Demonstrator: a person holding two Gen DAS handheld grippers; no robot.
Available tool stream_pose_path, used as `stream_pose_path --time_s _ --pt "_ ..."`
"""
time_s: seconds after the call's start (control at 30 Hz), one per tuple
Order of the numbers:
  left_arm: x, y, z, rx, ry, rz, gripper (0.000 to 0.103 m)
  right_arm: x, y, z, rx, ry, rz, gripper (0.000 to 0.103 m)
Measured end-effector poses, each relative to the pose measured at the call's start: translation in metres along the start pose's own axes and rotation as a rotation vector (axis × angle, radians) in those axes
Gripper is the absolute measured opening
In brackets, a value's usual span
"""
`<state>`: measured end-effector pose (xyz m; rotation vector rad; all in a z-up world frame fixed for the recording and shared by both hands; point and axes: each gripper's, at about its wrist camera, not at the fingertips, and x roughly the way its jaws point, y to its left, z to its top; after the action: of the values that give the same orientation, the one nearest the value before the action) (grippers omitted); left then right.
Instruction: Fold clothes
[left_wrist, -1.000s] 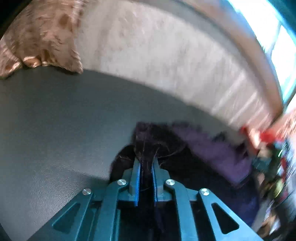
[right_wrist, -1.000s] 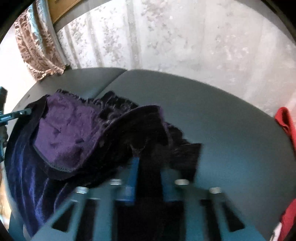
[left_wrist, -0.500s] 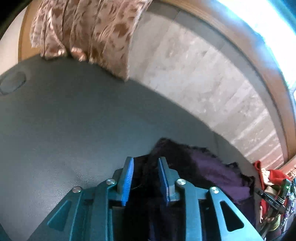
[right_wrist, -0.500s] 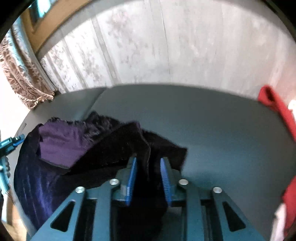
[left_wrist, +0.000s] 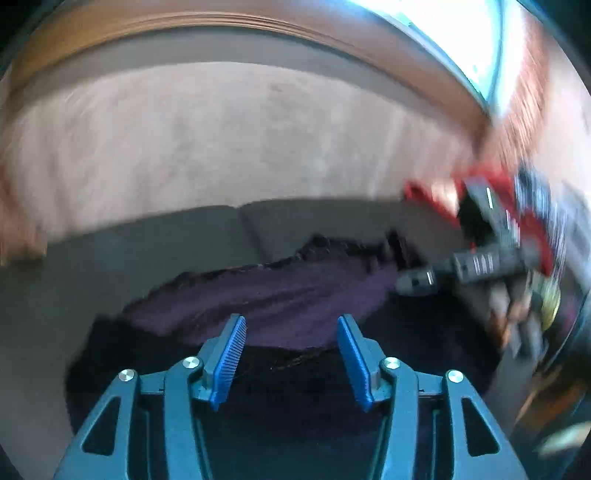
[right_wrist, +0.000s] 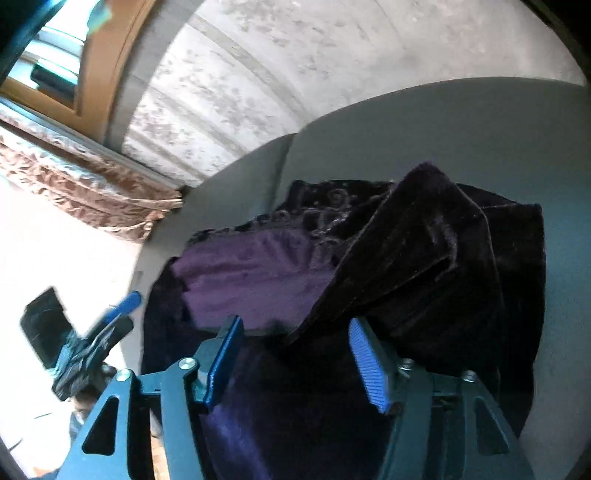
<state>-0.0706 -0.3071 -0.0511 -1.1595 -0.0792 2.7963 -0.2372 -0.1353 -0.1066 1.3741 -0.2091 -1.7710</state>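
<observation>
A grey padded surface (right_wrist: 424, 122) filled the middle of the right wrist view, a seam running down it at about 12 o'clock. Behind it, from 11 to 1 o'clock, hung a pale lace curtain (right_wrist: 280, 59). A brown patterned drape (right_wrist: 85, 192) lay at 9 o'clock, below a wooden window frame (right_wrist: 107, 62) at 10 o'clock. In the blurred left wrist view, something red (left_wrist: 532, 218) sat at 3 o'clock, past the grey surface's far edge.
</observation>
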Motion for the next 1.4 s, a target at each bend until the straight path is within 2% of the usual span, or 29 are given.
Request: stream_pose_path --time_s 0.03,0.07,0.13,0.33,0.37,0.43,0.47,0.57,0.67,0.7,0.73,0.77,0.83,0.87,0.93,1.03,1.13,1.23,1.27,1.33,1.4 --pt "0.005 -0.003 0.001 0.049 0.022 -0.012 0.053 0.001 -0.001 0.0 0.003 -0.009 -0.008 0.022" --pt "0.01 -0.005 0.001 0.097 0.045 -0.024 0.053 0.001 -0.003 0.001 0.005 -0.018 -0.009 0.016" --pt "0.022 -0.01 0.001 0.184 0.099 -0.058 0.053 0.0 -0.006 0.002 0.01 -0.037 -0.011 0.013" --pt "0.042 -0.014 -0.007 0.304 0.207 -0.138 0.052 -0.001 -0.009 0.002 -0.017 -0.055 0.0 0.011" --pt "0.045 -0.014 -0.007 0.315 0.226 -0.144 0.047 -0.002 -0.009 0.003 -0.02 -0.06 0.005 0.011" --pt "0.048 -0.012 -0.005 0.327 0.228 -0.116 0.011 -0.003 -0.009 0.005 -0.023 -0.073 0.019 0.011" --pt "0.049 -0.01 -0.003 0.317 0.222 -0.106 0.007 -0.005 -0.008 0.007 -0.021 -0.082 0.031 0.011" --pt "0.049 0.005 0.007 0.215 0.153 -0.068 0.005 -0.009 -0.006 0.016 -0.016 -0.117 0.061 0.011" --pt "0.055 0.034 0.02 0.002 0.077 -0.038 0.007 -0.01 -0.005 0.03 0.016 -0.166 0.093 0.011" --pt "0.058 0.045 0.021 -0.078 0.067 -0.024 0.023 -0.008 -0.007 0.036 0.038 -0.177 0.11 0.013" --pt "0.061 0.057 0.022 -0.157 0.062 -0.01 0.034 -0.005 -0.011 0.04 0.07 -0.18 0.13 0.015" --pt "0.06 0.066 0.021 -0.219 0.061 -0.005 0.036 -0.002 -0.016 0.041 0.108 -0.18 0.15 0.016" --pt "0.045 0.082 0.016 -0.319 0.006 -0.014 0.044 -0.001 -0.025 0.043 0.166 -0.186 0.186 0.039" --pt "0.035 0.088 0.012 -0.351 -0.026 -0.007 0.045 -0.005 -0.027 0.041 0.164 -0.202 0.199 0.043" --pt "0.017 0.095 0.004 -0.383 -0.075 0.009 0.046 -0.016 -0.026 0.036 0.144 -0.232 0.216 0.052" --pt "-0.01 0.1 -0.012 -0.38 -0.12 0.035 0.046 -0.031 -0.018 0.025 0.09 -0.249 0.207 0.054" --pt "-0.009 0.093 -0.02 -0.303 -0.087 0.082 0.046 -0.035 0.001 0.014 -0.011 -0.235 0.156 0.058" --pt "0.002 0.087 -0.033 -0.27 -0.034 0.232 0.045 -0.024 0.011 0.009 -0.079 -0.229 0.028 0.062" --pt "0.004 0.089 -0.038 -0.291 -0.032 0.25 0.045 -0.019 0.012 0.008 -0.091 -0.229 -0.021 0.063" --pt "0.003 0.1 -0.058 -0.386 -0.023 0.255 0.045 -0.007 -0.003 0.004 -0.048 -0.22 -0.073 0.072" --pt "0.0 0.111 -0.077 -0.48 -0.013 0.228 0.041 -0.002 -0.013 -0.007 -0.081 -0.258 -0.059 0.072"
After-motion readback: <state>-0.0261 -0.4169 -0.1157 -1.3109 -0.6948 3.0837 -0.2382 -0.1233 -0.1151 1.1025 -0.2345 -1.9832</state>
